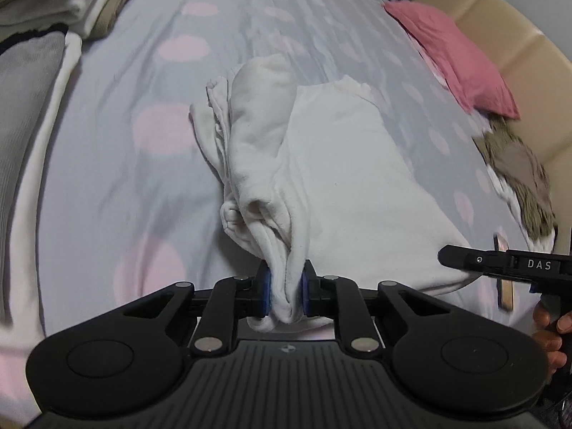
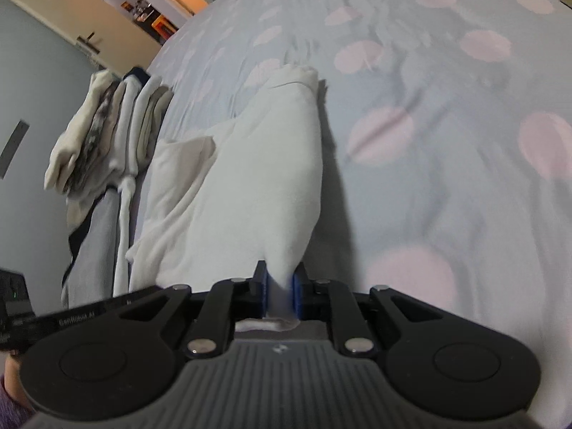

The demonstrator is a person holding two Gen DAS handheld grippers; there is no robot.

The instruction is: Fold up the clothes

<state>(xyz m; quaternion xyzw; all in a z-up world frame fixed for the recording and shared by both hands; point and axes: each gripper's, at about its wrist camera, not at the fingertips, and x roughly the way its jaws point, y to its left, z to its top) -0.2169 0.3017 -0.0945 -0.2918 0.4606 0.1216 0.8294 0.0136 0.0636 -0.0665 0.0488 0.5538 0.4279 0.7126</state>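
A white garment (image 1: 332, 164) lies partly spread on the bed, its left side bunched into thick folds. My left gripper (image 1: 286, 291) is shut on the bunched near edge of it. In the right wrist view the same white garment (image 2: 257, 178) runs away from me in a long raised fold. My right gripper (image 2: 280, 295) is shut on another part of its near edge. The right gripper's black body also shows in the left wrist view (image 1: 507, 262), low at the right, beside the garment's near right corner.
The bedcover (image 1: 143, 125) is pale blue with pink dots. A stack of folded clothes (image 1: 60, 3) sits at the far left, also in the right wrist view (image 2: 107, 136). A pink pillow (image 1: 454, 57) and a brown cloth (image 1: 518, 175) lie at the right by the beige headboard.
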